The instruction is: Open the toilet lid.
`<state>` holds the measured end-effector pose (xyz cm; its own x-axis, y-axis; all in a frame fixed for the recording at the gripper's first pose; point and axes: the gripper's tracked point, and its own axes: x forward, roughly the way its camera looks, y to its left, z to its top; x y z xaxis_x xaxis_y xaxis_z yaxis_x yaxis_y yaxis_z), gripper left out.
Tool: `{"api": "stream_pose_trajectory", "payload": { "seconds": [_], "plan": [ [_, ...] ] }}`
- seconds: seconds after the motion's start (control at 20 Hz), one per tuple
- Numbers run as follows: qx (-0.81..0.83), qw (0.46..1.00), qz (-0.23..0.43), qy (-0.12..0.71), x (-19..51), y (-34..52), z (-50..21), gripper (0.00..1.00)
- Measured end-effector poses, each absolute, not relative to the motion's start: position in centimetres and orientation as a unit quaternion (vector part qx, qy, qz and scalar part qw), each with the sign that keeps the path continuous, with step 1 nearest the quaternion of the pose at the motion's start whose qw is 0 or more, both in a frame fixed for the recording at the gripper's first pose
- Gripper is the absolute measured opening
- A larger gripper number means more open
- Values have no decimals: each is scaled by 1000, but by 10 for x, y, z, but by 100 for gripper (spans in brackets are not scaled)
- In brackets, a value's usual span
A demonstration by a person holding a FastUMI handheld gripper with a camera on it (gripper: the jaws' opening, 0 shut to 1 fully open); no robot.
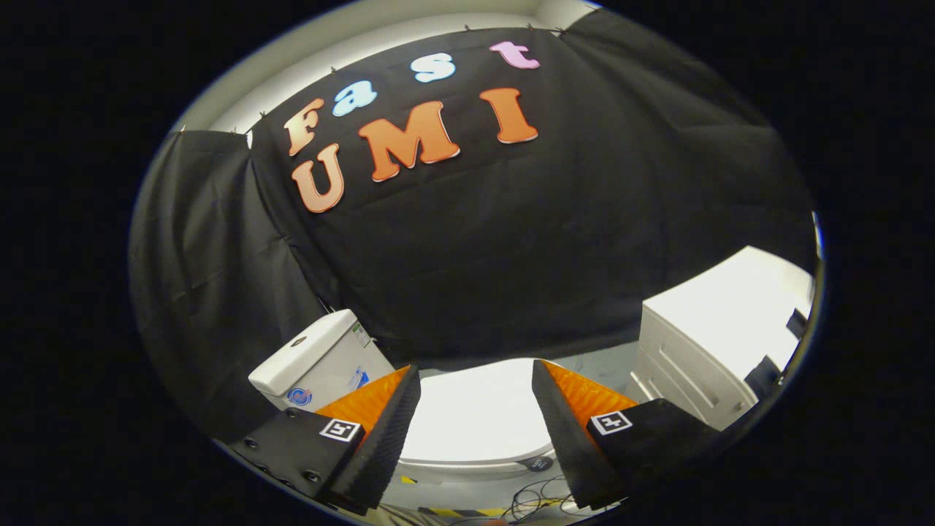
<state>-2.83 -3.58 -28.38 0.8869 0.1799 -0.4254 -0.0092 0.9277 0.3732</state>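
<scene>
1. Two fingers of our hand-held gripper (475, 380) stand spread wide apart, pinching nothing; each carries a small square marker near its base.
2. We see the toilet lid (478, 420) lying shut and flat, white, in the gap between the fingers and a little below their tips, touching neither one.
3. We find the white cistern (321, 358) beyond the left finger, set against the black cloth wall (511, 241), with stickers on its front we cannot read.
4. We see a white cabinet (712, 343) with drawer fronts beyond the right finger, well apart from the toilet.
5. We notice loose cables (537, 500) on the floor in front of the bowl, beside a yellow-and-black striped tape (460, 511).
</scene>
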Motion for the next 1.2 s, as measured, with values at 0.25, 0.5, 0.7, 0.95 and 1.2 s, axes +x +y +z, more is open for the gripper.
{"api": "stream_pose_trajectory", "payload": {
  "seconds": [0.25,0.5,0.7,0.95,1.2],
  "plan": [
    [240,924,28,297,-33,-58,-378,98],
    [280,888,26,364,-64,-65,-468,99],
    [335,856,22,395,-70,-67,-517,99],
    [393,811,19,432,-72,-70,-581,97],
    [458,768,12,448,-70,-65,-624,90]
  ]
}}
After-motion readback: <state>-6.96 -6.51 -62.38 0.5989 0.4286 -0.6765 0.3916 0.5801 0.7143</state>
